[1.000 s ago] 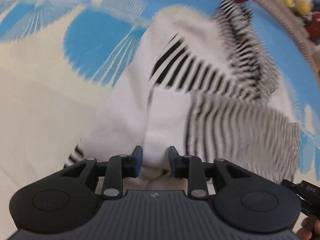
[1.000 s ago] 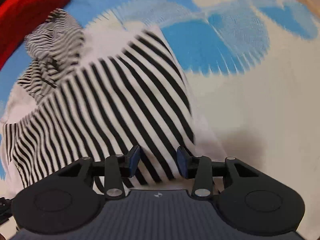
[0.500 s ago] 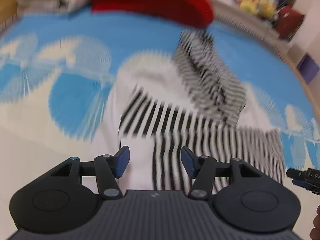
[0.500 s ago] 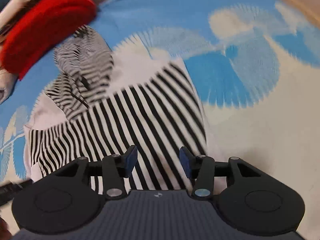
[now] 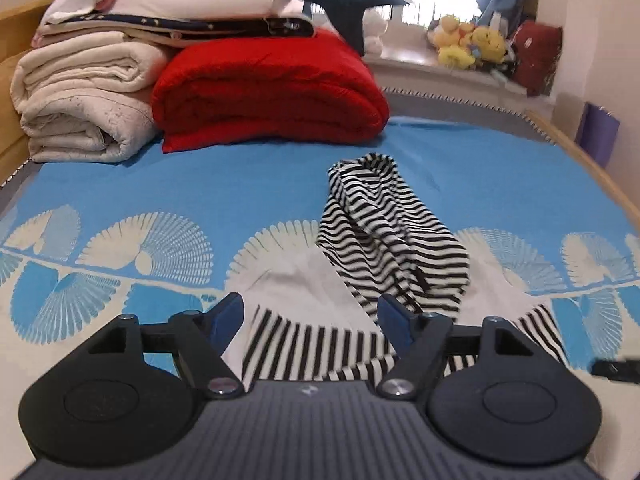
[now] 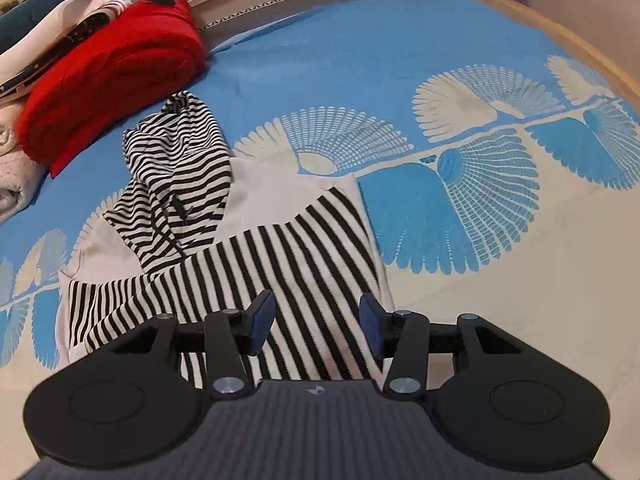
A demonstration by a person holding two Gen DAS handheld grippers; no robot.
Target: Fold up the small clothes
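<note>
A small white garment with black-and-white striped parts lies folded on the blue patterned bed cover; its striped hood points toward the far end. It also shows in the right wrist view, hood at the upper left. My left gripper is open and empty just above the garment's near edge. My right gripper is open and empty above the striped near part.
A folded red blanket and a stack of cream bedding sit at the far end of the bed. Plush toys line the windowsill. A wooden bed rail runs along the right side.
Both grippers opened, let go of the garment, and pulled back and up. The view rose from close on the cloth to the whole bed.
</note>
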